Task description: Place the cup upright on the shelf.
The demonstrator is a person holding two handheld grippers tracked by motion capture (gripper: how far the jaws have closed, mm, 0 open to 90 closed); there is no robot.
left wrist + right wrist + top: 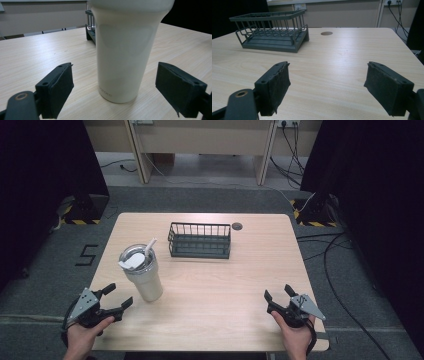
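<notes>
A cream tumbler (144,275) with a metal lid and a white straw stands upright on the left part of the wooden table (220,285). My left gripper (119,296) is open at the table's near left corner, just short of the tumbler (125,55), which stands ahead of its spread jaws without touching them. A dark wire rack (200,240) sits at the back middle of the table. My right gripper (278,293) is open near the front right, nothing between its fingers, facing the rack (270,33) from far off.
A small round brown grommet (237,226) is set in the table behind the rack. Cables run over the grey floor at the right. Dark curtains and black stands flank the table on both sides.
</notes>
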